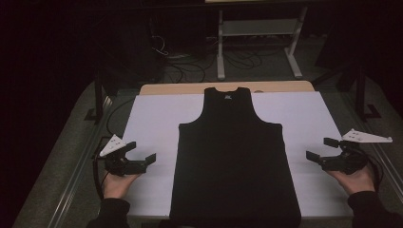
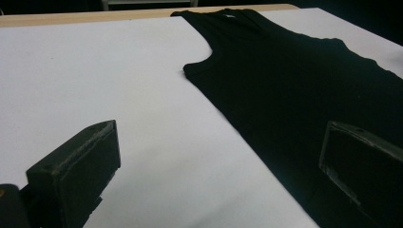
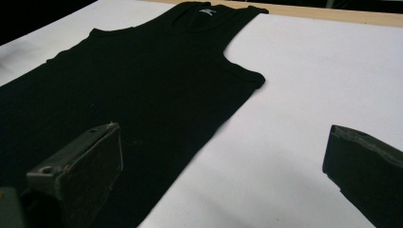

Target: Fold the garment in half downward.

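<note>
A black tank top [image 1: 235, 156] lies flat on the white sheet [image 1: 152, 118] that covers the desk [image 1: 190, 88], midway between the left and right edges. Its neck points to the far edge, where a strip of bare wood shows, and its hem reaches the near edge. A small label sits inside the neck.

I hold my left hand-held gripper [image 1: 140, 153] near the left edge of the desk, toward the near corner, jaws spread wide with nothing between them. It points inward at the tank top's left side but stays apart from it, over bare white sheet. In the left gripper view, the cloth's side edge runs between my two jaws, with the armhole farther ahead.

My right hand-held gripper [image 1: 321, 148] is at the right edge of the desk, also toward the near corner, jaws wide apart and empty. It points inward at the top's right side, with white sheet between it and the cloth. In the right gripper view the side edge again runs between the jaws.
</note>
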Demonstrator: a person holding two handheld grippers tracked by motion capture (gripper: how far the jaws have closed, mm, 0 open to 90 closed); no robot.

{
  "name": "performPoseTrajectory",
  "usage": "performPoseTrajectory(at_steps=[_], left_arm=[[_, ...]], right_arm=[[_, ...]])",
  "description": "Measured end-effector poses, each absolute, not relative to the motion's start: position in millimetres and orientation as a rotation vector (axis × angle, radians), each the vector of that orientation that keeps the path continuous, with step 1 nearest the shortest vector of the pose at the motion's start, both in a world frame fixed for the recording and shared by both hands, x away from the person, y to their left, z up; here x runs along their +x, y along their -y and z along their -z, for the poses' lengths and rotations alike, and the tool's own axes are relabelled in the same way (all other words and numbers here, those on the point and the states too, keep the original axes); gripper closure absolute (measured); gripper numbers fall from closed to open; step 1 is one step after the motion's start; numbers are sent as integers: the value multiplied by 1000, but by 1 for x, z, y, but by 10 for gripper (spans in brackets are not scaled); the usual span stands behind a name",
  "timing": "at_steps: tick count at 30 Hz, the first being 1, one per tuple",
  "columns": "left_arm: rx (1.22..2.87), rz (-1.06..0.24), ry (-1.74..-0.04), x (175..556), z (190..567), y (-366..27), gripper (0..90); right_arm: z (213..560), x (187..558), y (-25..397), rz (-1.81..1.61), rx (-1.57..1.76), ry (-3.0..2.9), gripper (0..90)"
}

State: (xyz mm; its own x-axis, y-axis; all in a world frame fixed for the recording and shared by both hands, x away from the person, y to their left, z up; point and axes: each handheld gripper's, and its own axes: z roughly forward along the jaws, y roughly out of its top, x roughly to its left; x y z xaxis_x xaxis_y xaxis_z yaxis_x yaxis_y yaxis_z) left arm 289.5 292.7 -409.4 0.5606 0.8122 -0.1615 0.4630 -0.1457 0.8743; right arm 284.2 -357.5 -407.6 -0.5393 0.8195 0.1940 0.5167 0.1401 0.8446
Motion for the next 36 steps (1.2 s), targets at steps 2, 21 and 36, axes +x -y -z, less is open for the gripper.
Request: performPoseTrajectory(at_steps=[2,21,36], left_arm=[[1782,-437,-1056,289,409,-293,0],[1769,-443,-1043,292,407,-292,0],[1804,-447,-1008,290,401,-283,0]], right_arm=[[408,284,357,-1356,1293,-2108,0],[406,281,357,-1344,1285,-2109,0],[397,281,354,-1343,1271,-2106,0]])
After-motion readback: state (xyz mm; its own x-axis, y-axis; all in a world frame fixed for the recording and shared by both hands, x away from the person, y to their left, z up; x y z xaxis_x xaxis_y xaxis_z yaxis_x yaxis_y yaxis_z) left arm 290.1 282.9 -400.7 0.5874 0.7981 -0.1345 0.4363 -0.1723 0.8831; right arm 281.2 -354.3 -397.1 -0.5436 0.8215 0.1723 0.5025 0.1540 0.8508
